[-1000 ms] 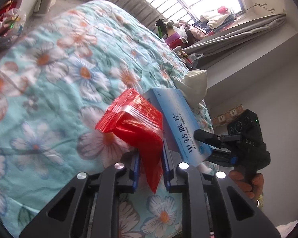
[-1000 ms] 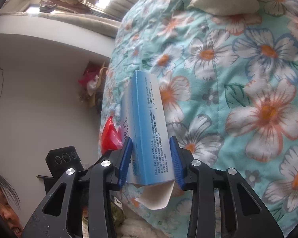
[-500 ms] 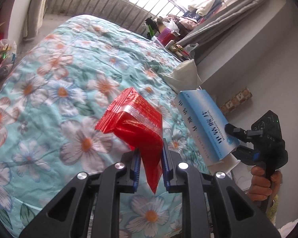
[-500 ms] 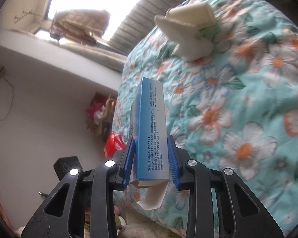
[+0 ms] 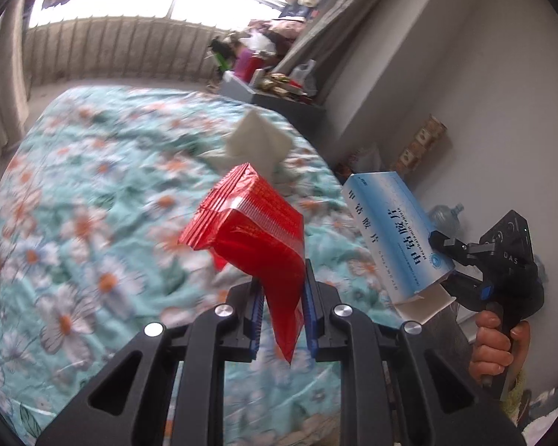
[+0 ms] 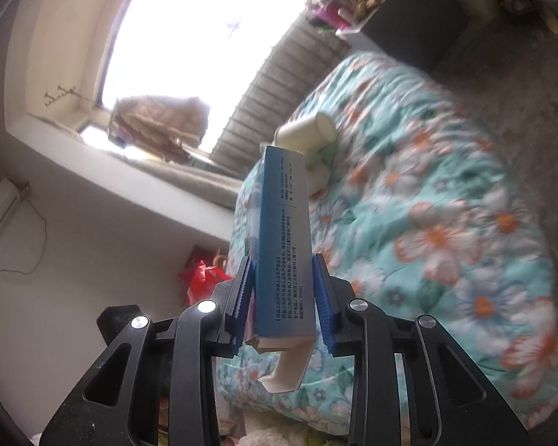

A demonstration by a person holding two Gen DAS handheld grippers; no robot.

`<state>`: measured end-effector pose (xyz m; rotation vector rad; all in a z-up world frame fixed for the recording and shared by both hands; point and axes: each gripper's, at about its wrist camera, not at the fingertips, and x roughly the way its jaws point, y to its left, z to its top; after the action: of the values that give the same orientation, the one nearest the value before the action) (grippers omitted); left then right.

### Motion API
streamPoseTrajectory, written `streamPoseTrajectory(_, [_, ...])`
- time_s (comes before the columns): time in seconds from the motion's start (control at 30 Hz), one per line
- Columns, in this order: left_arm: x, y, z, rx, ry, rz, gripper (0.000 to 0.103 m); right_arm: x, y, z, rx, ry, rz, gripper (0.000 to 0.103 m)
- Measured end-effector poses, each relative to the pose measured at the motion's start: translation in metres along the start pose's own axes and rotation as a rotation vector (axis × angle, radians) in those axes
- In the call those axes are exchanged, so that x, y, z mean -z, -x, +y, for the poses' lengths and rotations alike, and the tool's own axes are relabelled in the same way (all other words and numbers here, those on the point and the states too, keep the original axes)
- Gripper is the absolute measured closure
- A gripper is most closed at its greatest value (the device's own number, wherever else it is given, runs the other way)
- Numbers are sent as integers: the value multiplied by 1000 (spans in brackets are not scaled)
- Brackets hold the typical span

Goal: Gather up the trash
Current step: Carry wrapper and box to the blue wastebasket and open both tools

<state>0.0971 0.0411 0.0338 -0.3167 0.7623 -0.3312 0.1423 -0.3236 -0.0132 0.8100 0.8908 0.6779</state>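
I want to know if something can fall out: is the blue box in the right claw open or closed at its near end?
Open. The end flap of the blue box hangs loose below the right claw.

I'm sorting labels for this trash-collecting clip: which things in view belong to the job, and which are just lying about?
Part of the job:
- crinkled red plastic wrapper, held in the left gripper
- blue and white cardboard medicine box, held in the right gripper
- crumpled white tissue paper, lying on the bed

Just lying about:
- floral turquoise quilt
- cluttered dark cabinet
- clear water jug
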Motion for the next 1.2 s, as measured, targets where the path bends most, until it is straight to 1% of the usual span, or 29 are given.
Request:
streamPoseTrajectory(0.07, [-6, -7, -21, 19, -46, 12, 85, 0, 21, -4, 7, 0, -51, 73])
streamPoseTrajectory(0.2, [-14, -36, -72, 81, -131, 73, 85, 8, 76, -16, 50, 11, -170, 73])
streamPoseTrajectory(0.27, [-15, -51, -97, 110, -178, 99, 85, 11, 96, -26, 67, -2, -215, 73])
streamPoseTrajectory(0.33, [-17, -71, -128, 142, -230, 133, 85, 12, 116, -36, 106, -18, -262, 74])
streamPoseTrajectory(0.37, [-17, -78, -138, 159, -242, 149, 85, 12, 130, -43, 134, -31, -296, 73])
streamPoseTrajectory(0.43, [-19, -100, -164, 204, -262, 198, 85, 11, 150, -53, 159, -53, -353, 74])
streamPoseTrajectory(0.5, [-20, -125, -188, 235, -297, 243, 85, 11, 171, -65, 214, -76, -420, 73])
streamPoseTrajectory(0.53, [-18, -136, -198, 243, -317, 261, 85, 11, 181, -71, 259, -86, -452, 73])
streamPoseTrajectory(0.57, [-17, -152, -211, 254, -342, 290, 85, 11, 191, -78, 310, -105, -485, 73])
streamPoseTrajectory(0.67, [-10, -189, -240, 278, -402, 374, 85, 14, 215, -108, 405, -186, -560, 73])
streamPoseTrajectory(0.73, [-1, -223, -261, 268, -468, 443, 85, 15, 222, -135, 477, -267, -582, 73])
streamPoseTrajectory(0.8, [10, -259, -281, 262, -526, 517, 85, 18, 226, -163, 507, -347, -587, 73])
streamPoseTrajectory(0.9, [25, -306, -306, 260, -596, 596, 85, 26, 225, -207, 558, -472, -587, 73])
streamPoseTrajectory(1.0, [41, -356, -328, 250, -655, 678, 85, 24, 217, -252, 596, -597, -598, 73])
streamPoseTrajectory(1.07, [48, -388, -347, 240, -692, 710, 85, 24, 215, -277, 622, -662, -605, 73])
streamPoseTrajectory(1.13, [51, -409, -362, 245, -716, 725, 85, 17, 213, -301, 630, -703, -607, 72])
streamPoseTrajectory(1.17, [54, -421, -372, 252, -722, 724, 84, 10, 212, -315, 639, -721, -614, 69])
streamPoseTrajectory(1.2, [56, -436, -382, 268, -725, 739, 75, 6, 211, -325, 651, -735, -623, 68])
